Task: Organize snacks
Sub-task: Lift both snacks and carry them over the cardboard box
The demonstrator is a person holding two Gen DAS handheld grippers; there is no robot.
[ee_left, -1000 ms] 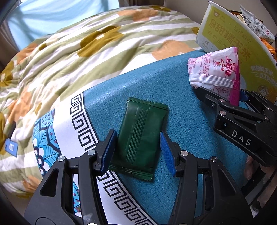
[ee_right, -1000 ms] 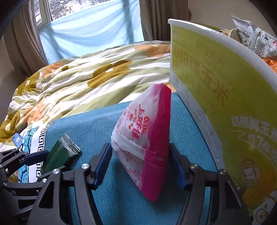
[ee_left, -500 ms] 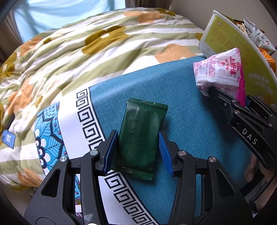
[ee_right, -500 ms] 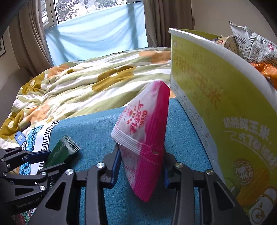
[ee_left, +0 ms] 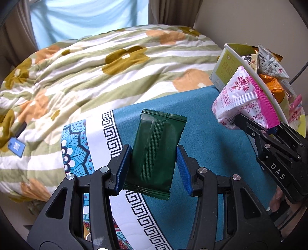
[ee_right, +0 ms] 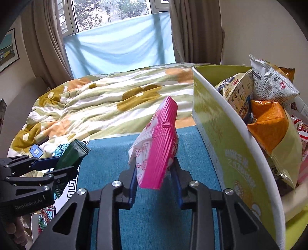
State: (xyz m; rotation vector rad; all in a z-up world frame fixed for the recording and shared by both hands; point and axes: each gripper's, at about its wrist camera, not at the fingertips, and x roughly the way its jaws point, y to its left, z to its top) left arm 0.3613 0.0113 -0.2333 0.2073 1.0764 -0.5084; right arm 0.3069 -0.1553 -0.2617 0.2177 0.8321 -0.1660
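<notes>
Pink snack bag (ee_right: 157,142) clenched in right jaws, box (ee_right: 227,134) just right; left jaws grasping green packet (ee_left: 156,152), farther off.

Both wrist views look steeply down, sharing the teal cloth (ee_left: 207,119).

I see a bed under a floral striped quilt (ee_right: 107,103); behind it a daylit window (ee_right: 113,13), brown curtains (ee_right: 194,32), pale blue sheet (ee_right: 119,44); a framed picture (ee_right: 7,50) left.

dark green packet (ee_left: 156,152): flat, lifted | pink-white packet (ee_right: 157,148): on edge, beside yellow-green box (ee_right: 227,146)
</notes>
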